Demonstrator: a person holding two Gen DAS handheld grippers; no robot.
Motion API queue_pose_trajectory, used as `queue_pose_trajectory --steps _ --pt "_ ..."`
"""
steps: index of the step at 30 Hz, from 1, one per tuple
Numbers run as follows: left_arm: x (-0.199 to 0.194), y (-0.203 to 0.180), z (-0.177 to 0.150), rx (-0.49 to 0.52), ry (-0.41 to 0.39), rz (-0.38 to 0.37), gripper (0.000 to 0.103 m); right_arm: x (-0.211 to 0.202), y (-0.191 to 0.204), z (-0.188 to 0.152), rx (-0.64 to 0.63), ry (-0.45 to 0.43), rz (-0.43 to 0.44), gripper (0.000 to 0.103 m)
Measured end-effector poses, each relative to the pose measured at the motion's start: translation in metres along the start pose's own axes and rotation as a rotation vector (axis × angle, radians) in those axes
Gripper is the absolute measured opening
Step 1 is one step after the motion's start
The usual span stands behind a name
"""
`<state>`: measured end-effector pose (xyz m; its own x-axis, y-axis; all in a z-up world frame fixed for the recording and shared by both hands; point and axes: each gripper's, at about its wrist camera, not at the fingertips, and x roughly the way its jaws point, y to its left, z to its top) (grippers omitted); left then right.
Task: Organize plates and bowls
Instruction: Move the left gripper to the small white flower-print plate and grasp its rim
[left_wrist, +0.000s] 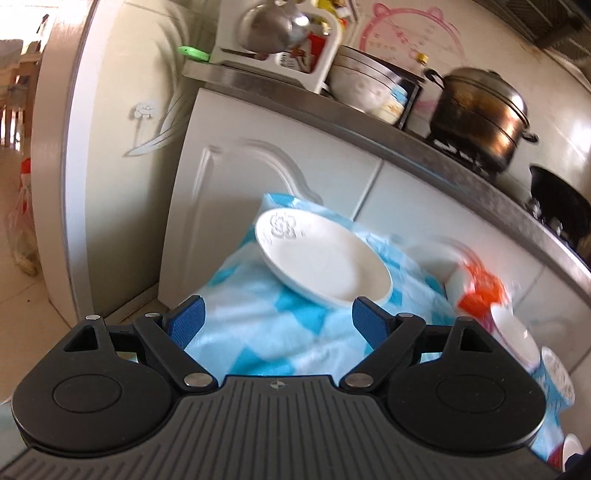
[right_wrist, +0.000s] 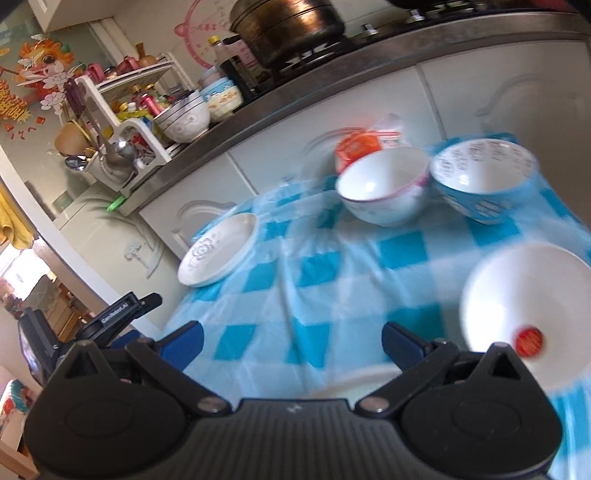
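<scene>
A white plate with an embossed flower (left_wrist: 323, 258) (right_wrist: 218, 251) lies at the far left corner of a table with a blue and white checked cloth (right_wrist: 332, 266). My left gripper (left_wrist: 280, 321) is open just in front of that plate, nothing between its fingers. Further right stand a white bowl with a pink rim (right_wrist: 384, 192) (left_wrist: 513, 339), a blue patterned bowl (right_wrist: 484, 181) (left_wrist: 557, 373) and a white bowl with a red sticker (right_wrist: 524, 314). My right gripper (right_wrist: 291, 343) hangs open over the cloth, with a white plate rim (right_wrist: 354, 384) partly hidden below it.
An orange and white packet (right_wrist: 362, 146) (left_wrist: 480, 291) sits at the table's back edge against white cabinet doors (left_wrist: 280, 166). The counter above holds stacked bowls (left_wrist: 369, 88), a dark steamer pot (left_wrist: 480, 114) and a utensil rack (right_wrist: 118, 122). The left gripper's body (right_wrist: 110, 325) shows at the table's left.
</scene>
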<state>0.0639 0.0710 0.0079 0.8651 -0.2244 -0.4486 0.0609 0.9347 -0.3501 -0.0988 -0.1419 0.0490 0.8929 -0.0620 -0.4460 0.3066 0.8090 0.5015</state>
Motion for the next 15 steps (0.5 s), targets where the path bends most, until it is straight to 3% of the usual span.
queue_pose_trajectory --steps 11,15 --pt "0.052 0.012 0.034 -0.075 -0.003 -0.024 0.103 0.108 0.023 0.059 -0.021 0.037 0.054 0.099" --pt "0.062 0.015 0.037 -0.074 -0.001 -0.013 0.097 0.149 0.033 0.075 -0.032 0.064 0.097 0.097"
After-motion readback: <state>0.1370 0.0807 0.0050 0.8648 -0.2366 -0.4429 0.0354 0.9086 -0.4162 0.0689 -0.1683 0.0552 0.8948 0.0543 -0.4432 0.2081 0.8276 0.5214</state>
